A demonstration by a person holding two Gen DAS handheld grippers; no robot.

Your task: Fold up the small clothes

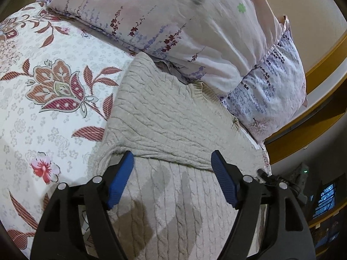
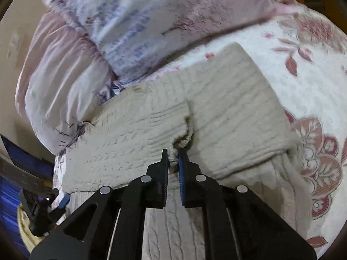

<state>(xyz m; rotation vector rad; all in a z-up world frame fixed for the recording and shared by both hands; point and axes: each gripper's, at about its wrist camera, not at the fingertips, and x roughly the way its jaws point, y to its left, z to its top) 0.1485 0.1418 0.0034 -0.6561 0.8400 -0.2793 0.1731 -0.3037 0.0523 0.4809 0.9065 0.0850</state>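
A beige cable-knit sweater lies partly folded on the floral bedsheet, with a folded layer across its body. My left gripper is open and empty, its blue pads just above the fold edge. In the right wrist view the sweater fills the middle. My right gripper is shut on a bunched edge of the sweater's knit near the middle of the garment.
A lilac floral pillow lies against the sweater's far edge and also shows in the right wrist view. A wooden bed frame runs at the right. The left gripper's tip shows at lower left.
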